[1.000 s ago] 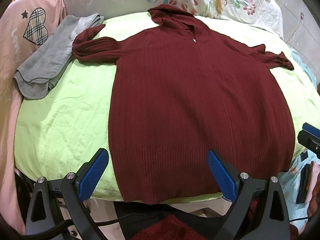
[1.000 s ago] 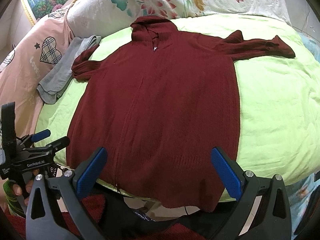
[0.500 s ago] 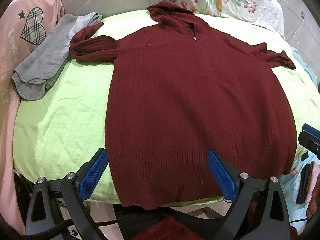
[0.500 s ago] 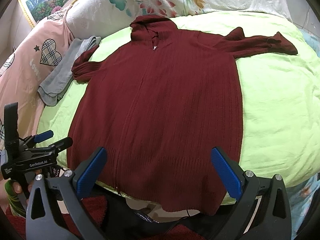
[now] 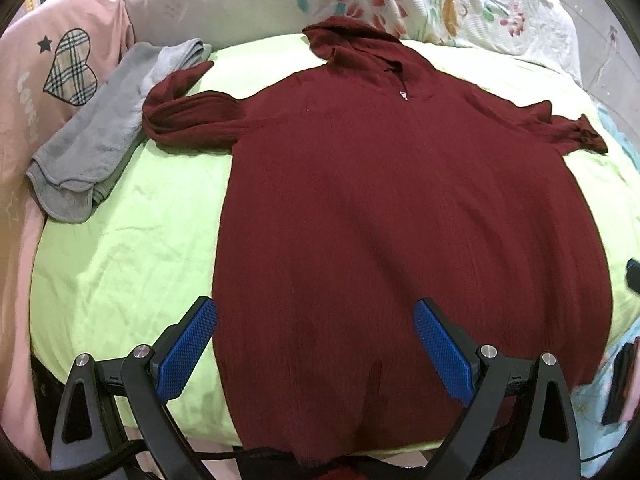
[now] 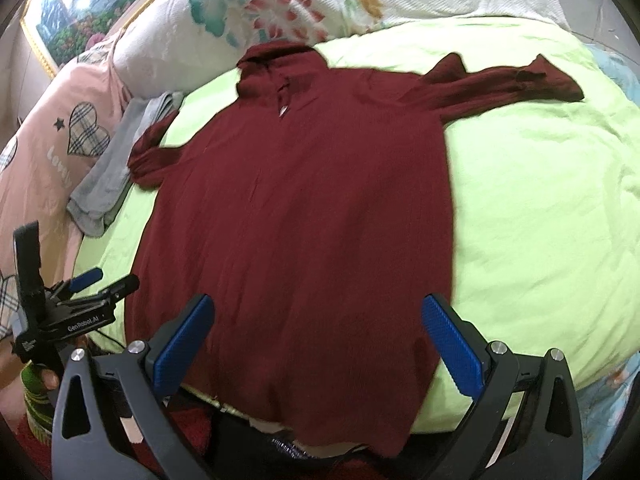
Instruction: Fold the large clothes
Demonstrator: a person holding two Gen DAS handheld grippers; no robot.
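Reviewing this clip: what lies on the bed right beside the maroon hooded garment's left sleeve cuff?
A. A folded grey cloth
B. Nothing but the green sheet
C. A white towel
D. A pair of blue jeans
A: a folded grey cloth lies at the edge of the green sheet, with the left sleeve cuff of the maroon hooded garment reaching up against it.

Left hand-held gripper [image 5: 314, 354] and right hand-held gripper [image 6: 318, 346] both spread wide, blue pads [image 6: 450, 350] well apart, clamping nothing, level and side by side.
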